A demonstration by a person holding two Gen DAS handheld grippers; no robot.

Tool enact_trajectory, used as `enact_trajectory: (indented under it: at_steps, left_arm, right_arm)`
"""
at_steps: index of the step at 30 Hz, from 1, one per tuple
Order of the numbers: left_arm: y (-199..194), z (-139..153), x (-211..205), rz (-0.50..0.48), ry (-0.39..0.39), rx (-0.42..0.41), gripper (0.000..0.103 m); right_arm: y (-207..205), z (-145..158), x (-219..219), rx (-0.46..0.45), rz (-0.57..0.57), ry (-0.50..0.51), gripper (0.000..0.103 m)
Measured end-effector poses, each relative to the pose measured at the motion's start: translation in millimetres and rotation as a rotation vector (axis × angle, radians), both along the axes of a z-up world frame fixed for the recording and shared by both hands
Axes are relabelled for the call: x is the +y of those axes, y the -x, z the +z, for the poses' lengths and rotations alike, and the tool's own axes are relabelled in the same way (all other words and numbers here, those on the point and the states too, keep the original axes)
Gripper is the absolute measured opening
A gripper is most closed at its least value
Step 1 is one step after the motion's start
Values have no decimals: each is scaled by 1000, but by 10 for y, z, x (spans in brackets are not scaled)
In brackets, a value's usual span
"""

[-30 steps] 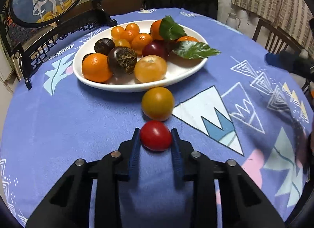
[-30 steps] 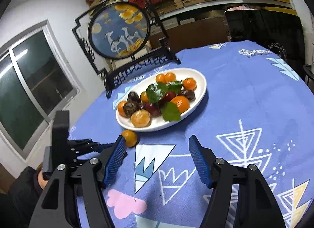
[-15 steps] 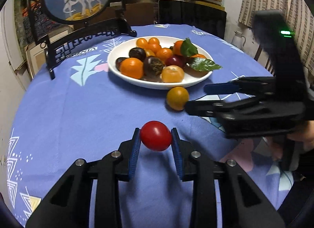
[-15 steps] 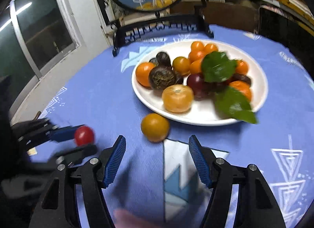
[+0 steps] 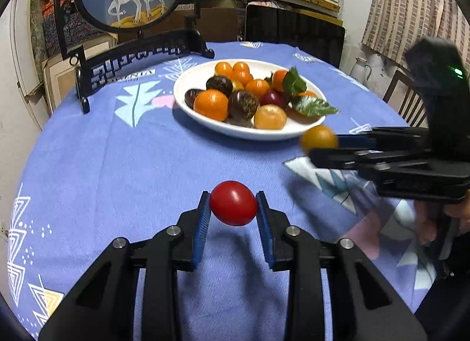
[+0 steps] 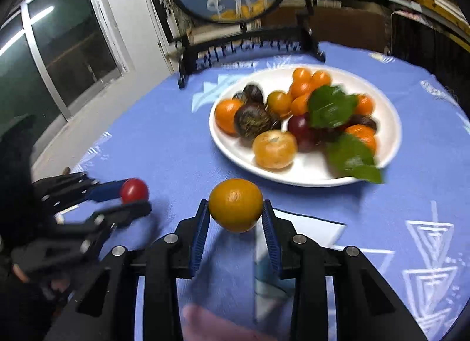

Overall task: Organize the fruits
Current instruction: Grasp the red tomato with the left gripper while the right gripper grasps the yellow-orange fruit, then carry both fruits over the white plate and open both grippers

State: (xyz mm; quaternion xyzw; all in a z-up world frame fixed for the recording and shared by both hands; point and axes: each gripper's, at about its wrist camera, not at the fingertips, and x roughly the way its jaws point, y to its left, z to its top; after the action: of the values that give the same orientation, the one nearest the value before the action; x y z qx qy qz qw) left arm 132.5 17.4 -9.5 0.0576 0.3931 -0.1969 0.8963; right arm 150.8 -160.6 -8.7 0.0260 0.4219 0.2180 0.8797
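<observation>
Though near plate rim (image 6: 293,181), both laden claws above open cloth (image 5: 117,164).

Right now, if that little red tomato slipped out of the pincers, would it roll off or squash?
Probably roll: the red tomato is smooth and egg-shaped, held above the flat tablecloth. Its glossy skin looks slippery against the left gripper. It shows no dent, so it seems fairly firm.

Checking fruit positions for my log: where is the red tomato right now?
The red tomato is clamped in the left tongs, held above the blue cloth, short of the white plate; in the right view it sits far left.
</observation>
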Motion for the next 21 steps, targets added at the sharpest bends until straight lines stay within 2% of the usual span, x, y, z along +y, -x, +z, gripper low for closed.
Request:
enact_trajectory:
  at_steps: [4,9,15,18,20,21]
  left_arm:
    - [-214,192,-121,-7,14,-16,30]
    - [-729,486,-429,-29,40,-42,30]
    - [-1354,517,-753,-10,30,-33,31]
    - [-1595,388,-829,19,-6,-21,43]
    - [-1639,323,-806,42,-2,-7,58]
    - [-1621,313,-782,51,4,-6,62]
  right_arm:
    - [-96,286,-308,-57,-43,-9,36]
    - [-601,599,-600,-89,-106,-55,36]
    - [-1329,552,-675,-42,-156,-88,37]
    - [-1535,441,-618,-27,-165,-65,38]
    - [-1607,392,-613,-23,-178,-60,51]
    - [-1602,394,-642,-29,-200,-63,53]
